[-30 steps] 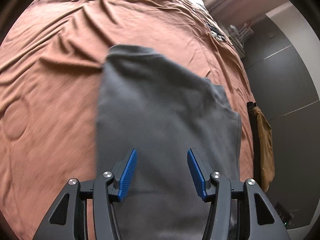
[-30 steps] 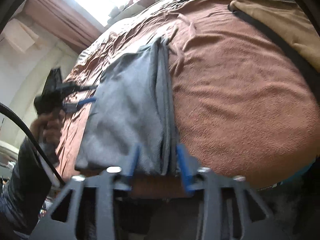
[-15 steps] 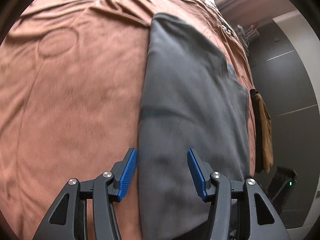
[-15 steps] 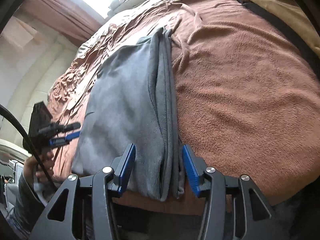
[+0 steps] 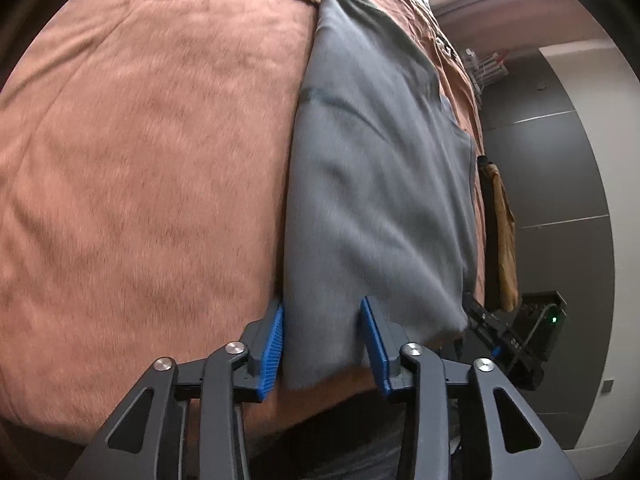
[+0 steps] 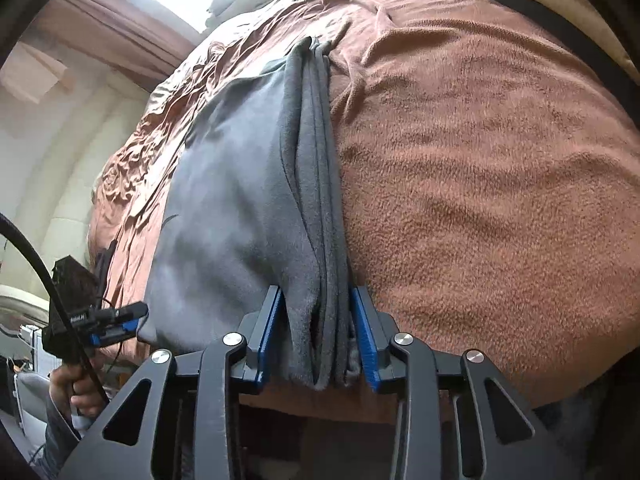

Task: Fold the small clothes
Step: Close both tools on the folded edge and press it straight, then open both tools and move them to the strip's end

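Left gripper (image 5: 322, 340) now moved to the garment's (image 5: 380, 200) near left corner, jaws closing around cloth, right gripper (image 6: 318, 338) closing on the bunched right edge, contact blurred, near hem partly hidden, garment lying lengthwise away on the bed (image 5: 140, 160).

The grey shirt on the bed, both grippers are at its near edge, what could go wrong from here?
1. The right gripper is closing around several stacked layers of the grey shirt; it may catch only some, so the fold could slide apart.
2. The left gripper is closing over the shirt's near corner, close to the edge, so the cloth could slip out.
3. Either pad might pinch the brown blanket underneath.
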A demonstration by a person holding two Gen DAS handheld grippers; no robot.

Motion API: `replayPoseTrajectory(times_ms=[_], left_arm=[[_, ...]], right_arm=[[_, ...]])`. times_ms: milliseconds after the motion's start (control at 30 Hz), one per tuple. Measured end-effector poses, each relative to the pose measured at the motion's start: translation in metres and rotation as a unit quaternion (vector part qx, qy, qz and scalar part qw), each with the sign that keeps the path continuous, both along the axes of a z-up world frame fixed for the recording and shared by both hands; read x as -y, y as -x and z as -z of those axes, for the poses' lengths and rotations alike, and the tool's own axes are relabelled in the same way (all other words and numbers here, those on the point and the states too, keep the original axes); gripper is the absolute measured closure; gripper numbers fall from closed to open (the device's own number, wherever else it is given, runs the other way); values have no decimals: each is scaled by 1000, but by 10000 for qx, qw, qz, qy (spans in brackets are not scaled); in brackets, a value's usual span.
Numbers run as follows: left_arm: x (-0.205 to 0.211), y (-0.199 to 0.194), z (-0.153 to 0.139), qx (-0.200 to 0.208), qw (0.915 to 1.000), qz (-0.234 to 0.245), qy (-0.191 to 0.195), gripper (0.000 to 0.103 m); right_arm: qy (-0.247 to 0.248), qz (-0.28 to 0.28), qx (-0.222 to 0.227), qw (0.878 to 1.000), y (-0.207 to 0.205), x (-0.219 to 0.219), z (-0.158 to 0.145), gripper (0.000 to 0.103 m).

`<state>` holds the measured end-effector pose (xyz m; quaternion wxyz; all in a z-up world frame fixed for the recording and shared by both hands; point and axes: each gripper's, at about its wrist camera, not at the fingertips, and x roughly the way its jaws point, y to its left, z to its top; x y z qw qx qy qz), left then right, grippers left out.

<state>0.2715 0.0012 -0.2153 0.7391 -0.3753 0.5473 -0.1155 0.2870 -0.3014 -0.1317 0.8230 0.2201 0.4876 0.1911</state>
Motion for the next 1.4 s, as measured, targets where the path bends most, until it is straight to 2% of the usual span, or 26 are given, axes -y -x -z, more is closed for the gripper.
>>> replayPoseTrajectory(times_ms=[33,133,200,267,433,800,933,967,1000,1067,1100,1133,1267,1400], left_arm=[[0,3,1,1,10000,-15,21,72],[-2,13,7,-5,9999,-78,83,91],[-4,14,4,35,9999,-103,127,95],[-1,14,-7,148,9999,-41,-24,95],[-9,21,-31,353,9993,39,-119,96],[-26,54,-47,423,9985,250,-224,96],[-35,57,-48,376,9985,241,-301,93],[-38,54,-49,354,9984,182,-402,92],[-41,52,-50,361,9983,131,-448,87],[-49,48,-53,450,9981,24,-431,72],[-52,44,-55,476,9979,-42,-426,62],[-55,40,-55,491,9978,-104,-424,57],[-67,21,-55,497,9976,-244,-413,57],[-72,1,-49,472,9980,-273,-331,57]], right_arm=[[-11,10,-11,10000,1,0,0,71],[-73,25,-64,10000,3,-1,2,85],[-65,17,-51,10000,5,-3,0,92],[-55,-5,-21,10000,8,-6,-5,94],[-107,-49,-62,9999,14,-15,-12,94],[-107,-336,-419,9985,37,-47,-8,94],[102,-260,-494,9984,28,-47,-17,85],[142,-216,-449,9987,25,-46,-22,74],[125,-150,-387,9991,21,-43,-27,57],[77,-37,-230,9997,14,-38,-38,46],[55,-50,-160,9998,9,-36,-42,46],[31,-72,-129,9999,4,-35,-44,46],[-146,-106,-53,9998,-20,-28,-44,46],[-267,-134,-113,9995,-40,-29,-31,46]])
